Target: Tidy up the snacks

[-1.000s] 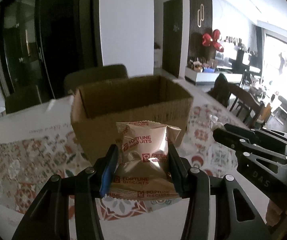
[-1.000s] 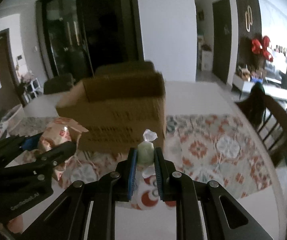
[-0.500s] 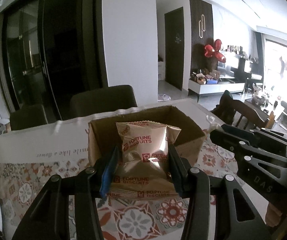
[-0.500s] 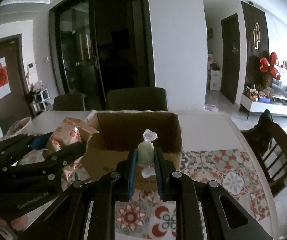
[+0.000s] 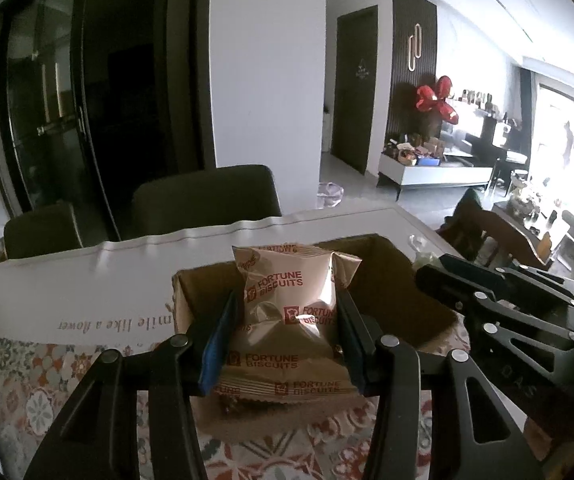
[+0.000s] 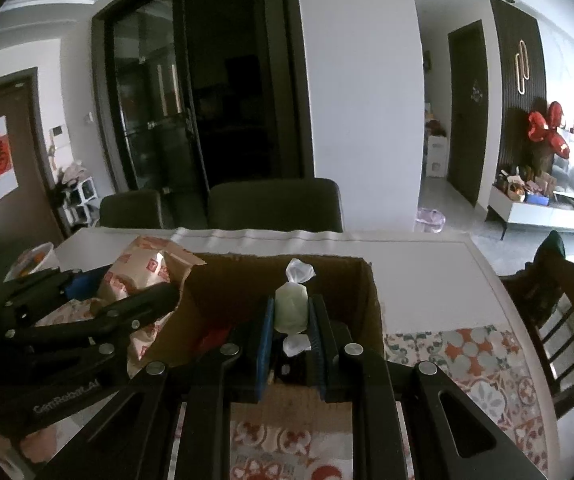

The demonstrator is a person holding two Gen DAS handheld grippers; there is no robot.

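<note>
Left wrist view: left hand-held gripper (image 5: 285, 328), lower centre of frame, clamped on a tan Fortune Biscuits packet (image 5: 291, 320); blue-lined pads press both sides of the packet, which stands upright btwn them. Behind the packet, centre frame, an open cardboard box (image 5: 407, 292) on the counter (image 5: 127, 276); packet overlaps the box opening in this view, whether it is over or short of the rim cannot be told. Right hand-held gripper (image 5: 431, 276) enters from the right edge, its tips near the box's right rim. Counter carries a white runner w/ printed script and a floral patterned cloth (image 5: 27, 384) at lower left. Two dark chairs (image 5: 207, 196) behind the counter, upper centre.

Right wrist view: right hand-held gripper (image 6: 291, 320), lower centre, closed tight on a small pale-green wrapped candy (image 6: 290, 312) w/ twisted clear ends, one above and one below the pads. Candy sits in front of the box (image 6: 371, 312) interior, centre frame. Left hand-held gripper (image 6: 135, 292) at left of frame w/ the biscuits packet (image 6: 143, 272) beside the box's left wall. Wooden chair (image 6: 559, 312) at right edge
</note>
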